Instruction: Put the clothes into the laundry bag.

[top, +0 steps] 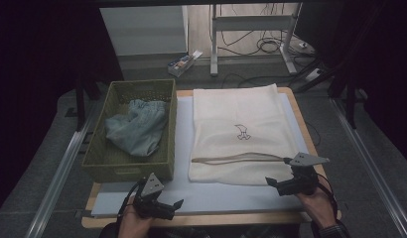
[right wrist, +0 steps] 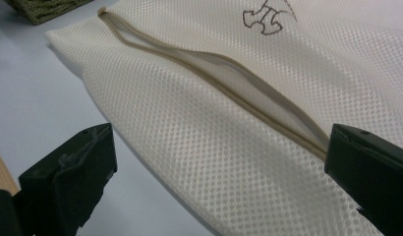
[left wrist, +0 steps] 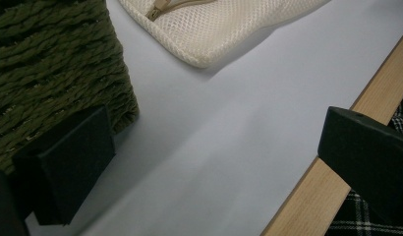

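Observation:
A cream mesh laundry bag (top: 238, 131) lies flat on the white board, its tan zipper (top: 236, 158) unzipped along the near side; in the right gripper view the zipper (right wrist: 224, 78) gapes open. A green woven basket (top: 100, 158) at the left holds a crumpled light-blue garment (top: 137, 126). My left gripper (top: 169, 206) rests open at the board's front edge, just below the basket (left wrist: 52, 64); a corner of the bag (left wrist: 209, 34) lies beyond it. My right gripper (top: 283, 184) stands open at the bag's near right corner, jaws wide over the mesh (right wrist: 209, 162), holding nothing.
The white board (top: 216, 196) sits on a wooden table whose edge (left wrist: 312, 196) runs by the left gripper. Beyond the table stand a desk frame (top: 251, 34), floor cables and a small box (top: 184, 62). Metal rails (top: 57, 173) flank the table.

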Available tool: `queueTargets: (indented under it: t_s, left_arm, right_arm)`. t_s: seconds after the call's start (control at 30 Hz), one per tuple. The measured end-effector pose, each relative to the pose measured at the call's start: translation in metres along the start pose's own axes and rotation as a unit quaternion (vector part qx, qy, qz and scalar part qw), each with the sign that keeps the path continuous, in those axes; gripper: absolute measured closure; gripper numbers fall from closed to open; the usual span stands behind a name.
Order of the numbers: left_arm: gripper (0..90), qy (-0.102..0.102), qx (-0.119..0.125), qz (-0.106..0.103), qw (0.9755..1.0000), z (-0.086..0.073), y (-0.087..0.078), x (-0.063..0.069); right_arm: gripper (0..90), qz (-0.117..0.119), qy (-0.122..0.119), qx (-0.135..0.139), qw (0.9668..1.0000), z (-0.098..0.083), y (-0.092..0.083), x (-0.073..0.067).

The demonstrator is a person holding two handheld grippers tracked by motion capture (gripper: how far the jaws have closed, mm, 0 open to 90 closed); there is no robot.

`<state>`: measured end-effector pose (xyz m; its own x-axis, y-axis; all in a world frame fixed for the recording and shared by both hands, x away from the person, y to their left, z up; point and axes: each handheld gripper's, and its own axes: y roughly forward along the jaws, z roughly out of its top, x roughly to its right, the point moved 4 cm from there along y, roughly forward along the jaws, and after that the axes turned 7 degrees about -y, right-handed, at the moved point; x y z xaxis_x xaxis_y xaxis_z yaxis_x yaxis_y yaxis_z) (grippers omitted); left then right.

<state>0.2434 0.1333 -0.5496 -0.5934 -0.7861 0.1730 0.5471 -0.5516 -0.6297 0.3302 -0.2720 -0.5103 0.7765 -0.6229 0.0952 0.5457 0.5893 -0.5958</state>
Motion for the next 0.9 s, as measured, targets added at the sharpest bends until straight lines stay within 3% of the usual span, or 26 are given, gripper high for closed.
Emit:
queueTargets:
  t_s: [0.43,0.5,0.63,0.9]
  left_arm:
    - [0.2,-0.009,-0.002,0.001,1.0000,0.000,0.000,0.000]
    - [0.0,-0.006,-0.003,0.005,1.0000,0.000,0.000,0.000]
    - [0.0,-0.015,0.004,0.002,0.9999,0.001,-0.001,-0.001]
    - [0.0,-0.003,-0.003,0.002,1.0000,0.001,0.000,0.001]
  right_arm:
    - [0.0,0.017,0.014,0.008,0.9997,0.006,0.007,0.001]
    - [0.0,0.021,0.025,0.012,0.9994,0.008,0.009,0.002]
    - [0.0,0.020,0.020,0.015,0.9995,0.012,0.011,0.002]
    - [0.0,0.017,0.008,0.013,0.9997,0.016,0.018,0.005]
